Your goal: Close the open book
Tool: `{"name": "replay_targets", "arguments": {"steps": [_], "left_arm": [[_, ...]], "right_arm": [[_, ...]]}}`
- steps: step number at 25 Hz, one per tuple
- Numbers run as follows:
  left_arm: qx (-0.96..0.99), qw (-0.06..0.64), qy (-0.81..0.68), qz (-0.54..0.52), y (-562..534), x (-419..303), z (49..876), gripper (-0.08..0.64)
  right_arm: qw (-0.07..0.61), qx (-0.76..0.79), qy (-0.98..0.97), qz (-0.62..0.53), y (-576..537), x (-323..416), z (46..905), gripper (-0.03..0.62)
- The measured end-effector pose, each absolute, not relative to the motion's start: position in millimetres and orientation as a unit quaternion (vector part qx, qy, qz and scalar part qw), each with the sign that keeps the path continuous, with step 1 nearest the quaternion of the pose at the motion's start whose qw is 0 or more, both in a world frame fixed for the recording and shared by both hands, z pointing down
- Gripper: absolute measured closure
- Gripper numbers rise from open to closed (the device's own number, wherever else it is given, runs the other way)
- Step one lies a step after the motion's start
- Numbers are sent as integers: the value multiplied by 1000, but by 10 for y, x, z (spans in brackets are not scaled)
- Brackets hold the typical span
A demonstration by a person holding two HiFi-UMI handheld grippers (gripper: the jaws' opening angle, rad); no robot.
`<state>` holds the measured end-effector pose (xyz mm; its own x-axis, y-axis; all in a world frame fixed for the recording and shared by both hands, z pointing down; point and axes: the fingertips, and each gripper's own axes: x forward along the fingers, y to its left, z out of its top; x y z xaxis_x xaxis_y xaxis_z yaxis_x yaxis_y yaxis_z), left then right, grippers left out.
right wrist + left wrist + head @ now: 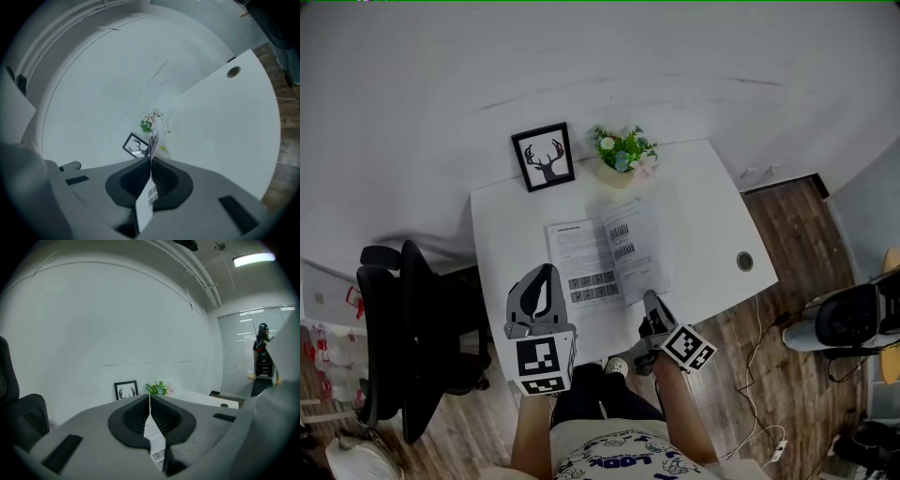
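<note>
The open book (605, 251) lies in the middle of the white table (703, 206), its printed pages facing up. My left gripper (547, 274) is at the lower left corner of the left page. In the left gripper view, the left gripper (150, 416) is shut on a printed page (155, 440) that I see edge-on. My right gripper (650, 300) is at the lower right corner of the right page. In the right gripper view, the right gripper (151, 174) is shut on a page (145, 202) that runs away towards the plant.
A framed deer picture (543, 157) and a small potted plant (622, 155) stand at the table's far edge behind the book. A round cable hole (744, 261) is near the right edge. A black office chair (403, 328) stands left of the table. Cables lie on the wooden floor at right.
</note>
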<state>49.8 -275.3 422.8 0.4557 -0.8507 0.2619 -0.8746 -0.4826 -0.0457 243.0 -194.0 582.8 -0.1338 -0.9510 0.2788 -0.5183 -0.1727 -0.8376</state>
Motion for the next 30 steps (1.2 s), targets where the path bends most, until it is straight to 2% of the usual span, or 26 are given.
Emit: {"name": "replay_targets", "arguments": {"steps": [8,20,30], "left_arm": [[841,46,-525,123,-2698,309,4199,532],[822,49,-555,119,-2625,-9,4163,532],[804,54,-580,117,-2588,-276,4180,532]], "right_arm": [[199,-610,625,-445,-1961,2210,5796,560],[99,-592,682,-417,-2041,1744,5867,560],[-26,-579,718,-387,-2116,1410,6095,558]]}}
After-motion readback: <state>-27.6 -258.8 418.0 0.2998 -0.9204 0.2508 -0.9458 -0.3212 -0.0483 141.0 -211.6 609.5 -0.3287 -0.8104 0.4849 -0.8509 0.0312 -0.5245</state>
